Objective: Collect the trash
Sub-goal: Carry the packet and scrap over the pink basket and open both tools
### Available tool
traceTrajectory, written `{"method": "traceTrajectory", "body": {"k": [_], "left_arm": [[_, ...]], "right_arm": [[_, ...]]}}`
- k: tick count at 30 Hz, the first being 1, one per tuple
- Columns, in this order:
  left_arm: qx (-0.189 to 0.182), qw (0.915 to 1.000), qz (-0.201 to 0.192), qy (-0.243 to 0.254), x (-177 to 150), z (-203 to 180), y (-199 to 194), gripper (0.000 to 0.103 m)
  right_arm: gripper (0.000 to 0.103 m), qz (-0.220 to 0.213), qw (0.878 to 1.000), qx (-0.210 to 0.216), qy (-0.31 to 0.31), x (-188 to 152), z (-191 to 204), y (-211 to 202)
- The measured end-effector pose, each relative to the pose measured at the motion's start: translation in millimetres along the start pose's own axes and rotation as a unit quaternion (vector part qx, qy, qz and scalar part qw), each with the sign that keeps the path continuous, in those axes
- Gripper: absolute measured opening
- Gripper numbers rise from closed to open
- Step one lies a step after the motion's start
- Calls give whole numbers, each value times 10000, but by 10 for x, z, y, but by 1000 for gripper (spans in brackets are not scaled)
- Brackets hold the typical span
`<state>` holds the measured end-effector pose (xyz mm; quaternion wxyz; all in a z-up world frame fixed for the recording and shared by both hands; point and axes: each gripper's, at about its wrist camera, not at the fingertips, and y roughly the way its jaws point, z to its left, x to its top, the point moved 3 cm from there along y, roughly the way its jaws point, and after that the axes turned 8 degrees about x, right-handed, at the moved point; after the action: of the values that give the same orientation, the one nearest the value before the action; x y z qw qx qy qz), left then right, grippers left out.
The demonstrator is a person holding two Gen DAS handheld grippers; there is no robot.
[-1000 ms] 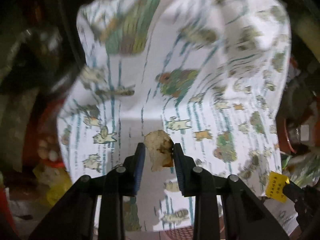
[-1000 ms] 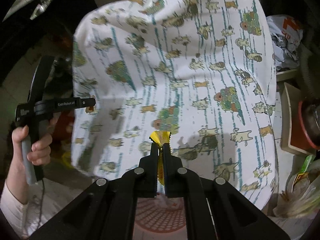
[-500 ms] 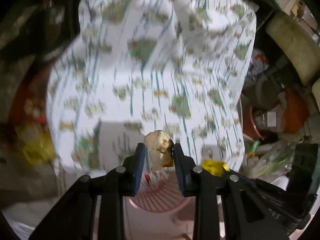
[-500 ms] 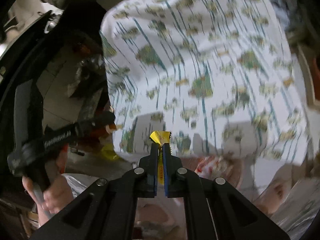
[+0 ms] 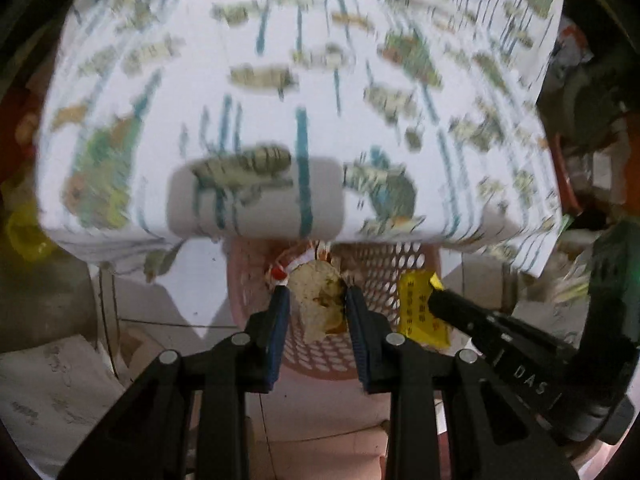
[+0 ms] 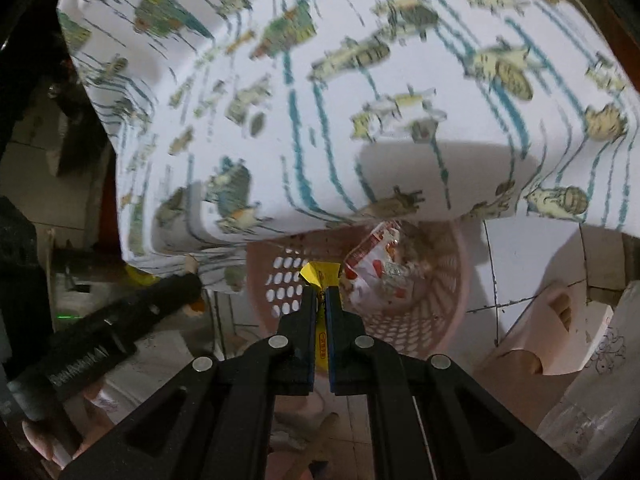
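My left gripper point(image 5: 316, 300) was clamped on a crumpled beige scrap point(image 5: 320, 300) over the pink perforated basket point(image 5: 384, 264); my right gripper point(image 6: 319, 300) pinched a yellow wrapper point(image 6: 320, 273) above the same basket. A red-and-white packet point(image 6: 374, 268) lay inside it; the patterned cloth on the bench point(image 6: 320, 100) overhung its far rim.

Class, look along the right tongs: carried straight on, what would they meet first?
Probably the pink basket, about where the red-and-white wrapper lies; the right tongs hold a yellow wrapper. Depth is unclear.

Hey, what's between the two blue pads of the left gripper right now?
A crumpled tan scrap, pinched by the left gripper over the pink basket; the left wrist view shows it.
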<state>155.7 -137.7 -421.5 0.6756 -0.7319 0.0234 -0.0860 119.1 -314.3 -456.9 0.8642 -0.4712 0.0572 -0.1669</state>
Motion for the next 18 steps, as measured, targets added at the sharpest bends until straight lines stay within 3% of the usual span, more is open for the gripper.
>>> {"method": "traceTrajectory", "body": {"k": [10,11,12,13,17,18], "left_arm": [[44,9996,279,86,35,-94,370,28],[76,9994,323,94,29,-97,387,32],[101,9993,342,91,32,-85,391,48],[104,9994,324,79,41,-69,384,55],[203,9997,77,139,32,-63,224,60],[242,9996,-12,169,25,-66,167,60]], "right_arm": [[5,78,9989,-277,374,79,-352,278],[6,43,9988,-259,406,90,-356,276],[7,25,9988,-234,425,98,-357,273],[13,12,9988,-227,433,111,-356,265],[42,-214,9984,-386,350,132,-305,123],[44,-287,9982,-447,290,135,-272,62]]}}
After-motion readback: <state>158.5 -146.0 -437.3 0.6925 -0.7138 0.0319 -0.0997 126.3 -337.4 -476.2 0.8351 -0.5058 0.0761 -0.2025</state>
